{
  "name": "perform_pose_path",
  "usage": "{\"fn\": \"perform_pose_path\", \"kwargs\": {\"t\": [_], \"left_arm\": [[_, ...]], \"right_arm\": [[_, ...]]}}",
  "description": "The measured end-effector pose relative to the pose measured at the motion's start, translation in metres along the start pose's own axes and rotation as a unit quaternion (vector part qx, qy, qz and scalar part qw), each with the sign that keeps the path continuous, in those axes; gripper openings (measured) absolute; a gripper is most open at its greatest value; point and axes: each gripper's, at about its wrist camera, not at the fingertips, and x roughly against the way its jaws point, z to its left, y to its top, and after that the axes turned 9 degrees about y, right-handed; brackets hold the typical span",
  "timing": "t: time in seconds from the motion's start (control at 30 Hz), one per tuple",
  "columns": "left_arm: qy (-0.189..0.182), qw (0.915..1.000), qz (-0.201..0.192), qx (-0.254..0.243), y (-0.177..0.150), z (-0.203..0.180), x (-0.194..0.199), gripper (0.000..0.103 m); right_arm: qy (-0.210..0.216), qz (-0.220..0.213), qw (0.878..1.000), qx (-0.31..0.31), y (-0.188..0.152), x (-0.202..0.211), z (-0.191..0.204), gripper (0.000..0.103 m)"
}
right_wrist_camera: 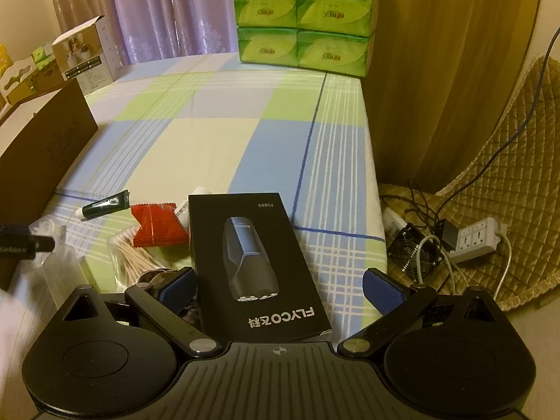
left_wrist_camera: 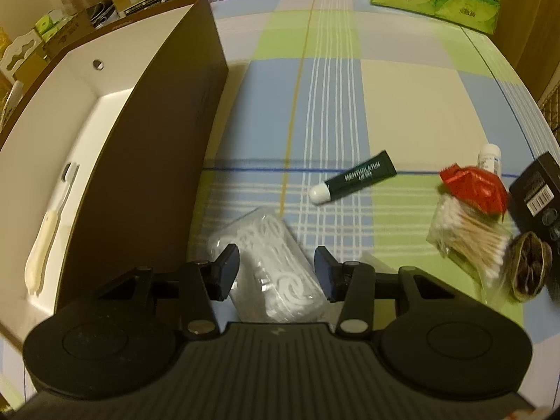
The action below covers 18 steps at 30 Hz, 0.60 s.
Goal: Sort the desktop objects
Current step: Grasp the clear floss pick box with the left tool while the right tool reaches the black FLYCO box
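The left tongs [left_wrist_camera: 276,273] stand spread around a clear bag [left_wrist_camera: 276,262], brown box [left_wrist_camera: 147,161] at left; the right tongs [right_wrist_camera: 278,288] stand spread around a black carton [right_wrist_camera: 252,262], cotton swabs [right_wrist_camera: 136,259] at lower left.

The checked sheet [right_wrist_camera: 217,140] was soft matt cloth. The black shaver box [right_wrist_camera: 259,266] looked like smooth cardboard, slightly glossy. The floss bag [left_wrist_camera: 276,266] was clear shiny plastic.

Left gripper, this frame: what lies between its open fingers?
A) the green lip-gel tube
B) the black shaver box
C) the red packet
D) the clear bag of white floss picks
D: the left gripper is open with its fingers on either side of the clear bag of white floss picks; the green lip-gel tube lies further off on the cloth.
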Motion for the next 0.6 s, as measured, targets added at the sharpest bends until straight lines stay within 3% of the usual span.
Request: {"fn": "perform_pose_path", "kwargs": {"t": [0.3, 0.47, 0.6], "left_arm": [[0.003, 0.9992, 0.007, 0.039, 0.001, 0.009, -0.002, 0.043], [0.020, 0.9997, -0.001, 0.011, 0.008, 0.003, -0.007, 0.040], [0.027, 0.9990, -0.015, -0.031, -0.004, -0.008, 0.002, 0.028]], "right_arm": [[-0.001, -0.001, 1.000, -0.006, -0.003, 0.001, -0.002, 0.099], [-0.001, -0.004, 1.000, -0.003, -0.002, 0.004, -0.001, 0.099], [-0.002, -0.005, 1.000, -0.005, -0.003, 0.004, -0.003, 0.099]]}}
